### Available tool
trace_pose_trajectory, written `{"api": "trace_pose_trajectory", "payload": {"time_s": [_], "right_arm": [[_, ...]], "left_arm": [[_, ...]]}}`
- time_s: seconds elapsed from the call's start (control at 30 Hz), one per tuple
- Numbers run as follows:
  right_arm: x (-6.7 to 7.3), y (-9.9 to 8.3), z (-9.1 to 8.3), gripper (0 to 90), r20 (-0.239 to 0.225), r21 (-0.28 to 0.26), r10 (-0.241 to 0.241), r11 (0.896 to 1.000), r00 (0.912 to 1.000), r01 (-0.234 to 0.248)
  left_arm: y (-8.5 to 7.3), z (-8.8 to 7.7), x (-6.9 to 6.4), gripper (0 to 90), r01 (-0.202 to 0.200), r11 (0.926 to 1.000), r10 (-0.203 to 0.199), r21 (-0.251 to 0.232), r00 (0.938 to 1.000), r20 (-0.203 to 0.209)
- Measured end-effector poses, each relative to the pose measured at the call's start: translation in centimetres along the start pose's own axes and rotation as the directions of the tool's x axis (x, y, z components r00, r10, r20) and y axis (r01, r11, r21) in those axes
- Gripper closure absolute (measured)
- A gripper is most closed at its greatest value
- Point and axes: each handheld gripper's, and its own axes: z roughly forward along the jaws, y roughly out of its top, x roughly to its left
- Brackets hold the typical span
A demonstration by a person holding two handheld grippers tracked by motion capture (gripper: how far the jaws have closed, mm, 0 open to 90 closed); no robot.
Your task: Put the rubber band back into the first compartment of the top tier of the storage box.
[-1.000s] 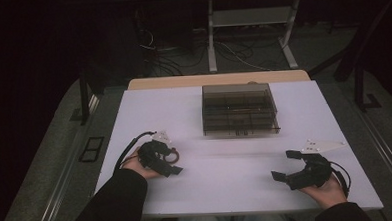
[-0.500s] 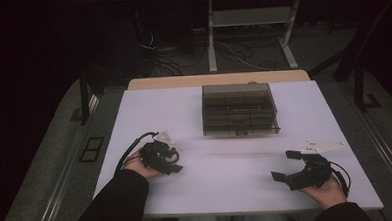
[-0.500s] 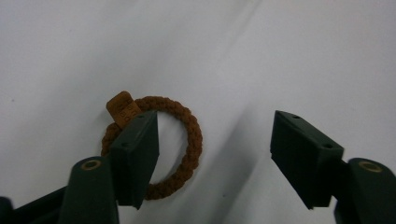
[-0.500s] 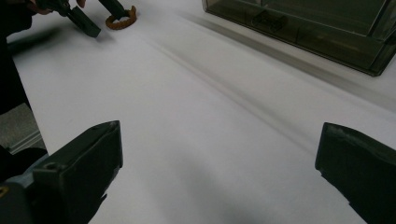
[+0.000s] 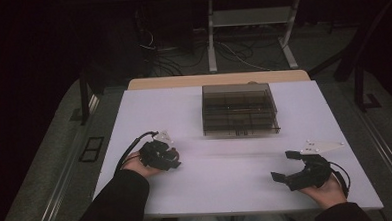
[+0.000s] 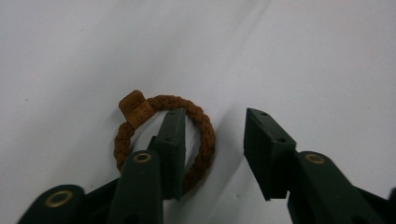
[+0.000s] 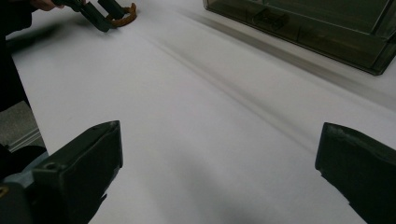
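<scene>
My left claw [image 6: 212, 154] sits right over a small brown braided cord ring with a flat brown tag [image 6: 163, 135], which lies flat on the white tabletop [image 5: 226, 164] near its left front part. One jaw stands inside the loop, the other outside it to the right, so the ring's right-hand strand lies between them. The jaws stand partly apart and released, gripping nothing yet. I judge that closing them would pinch that strand.

My right claw [image 5: 290, 166] rests well apart, at the right front of the tabletop, jaws spread wide and empty. The smoky transparent plastic compartment box [image 5: 239, 110] stands farther back, near the middle; the left claw is far nearer the ring.
</scene>
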Motion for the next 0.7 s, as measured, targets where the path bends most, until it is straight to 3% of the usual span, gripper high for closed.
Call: {"api": "trace_pose_trajectory", "payload": {"time_s": [0.43, 0.7], "right_arm": [[-0.07, -0.03, 0.02, 0.5, 0.003, 0.001, -0.002, 1.000, 1.0000, 0.002], [-0.07, -0.04, 0.01, 0.5, 0.003, 0.001, -0.002, 1.000, 1.0000, 0.002]], "left_arm": [[-0.07, -0.01, 0.39, 79.5, 0.004, 0.9999, -0.004, 0.009, 0.9999, -0.013], [-0.12, -0.04, 0.63, 82.1, 0.022, 0.9997, -0.022, 0.010, 0.9997, 0.002]]}}
